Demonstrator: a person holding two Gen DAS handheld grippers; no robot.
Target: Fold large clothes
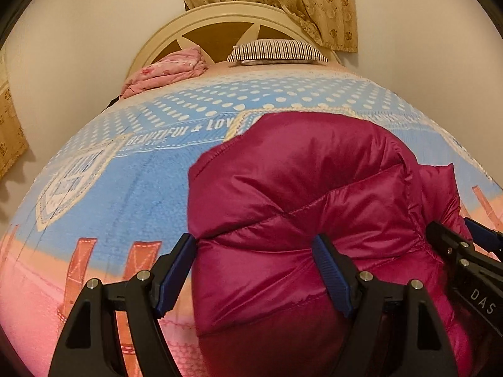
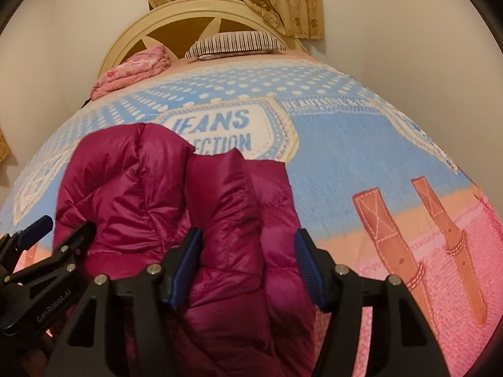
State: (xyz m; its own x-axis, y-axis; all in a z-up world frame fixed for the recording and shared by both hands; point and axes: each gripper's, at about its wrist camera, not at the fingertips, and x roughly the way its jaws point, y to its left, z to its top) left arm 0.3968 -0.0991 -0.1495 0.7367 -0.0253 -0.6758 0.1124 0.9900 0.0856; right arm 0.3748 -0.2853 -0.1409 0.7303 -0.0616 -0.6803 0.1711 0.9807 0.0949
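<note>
L gripper (image 1: 254, 270) is spread wide w/ the magenta puffer jacket (image 1: 298, 188) bulging between the pads; no pinch is seen. R gripper (image 2: 248, 264) likewise straddles a fold, not clamped. Both layers should be caught evenly before lifting. Jacket is bunched on the bedspread (image 2: 361, 157), directly ahead of both tools.

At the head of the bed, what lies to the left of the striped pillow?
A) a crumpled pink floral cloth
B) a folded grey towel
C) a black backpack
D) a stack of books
A: in both wrist views a crumpled pink floral cloth lies bunched against the cream wooden headboard, left of the black-and-white striped pillow.
</note>
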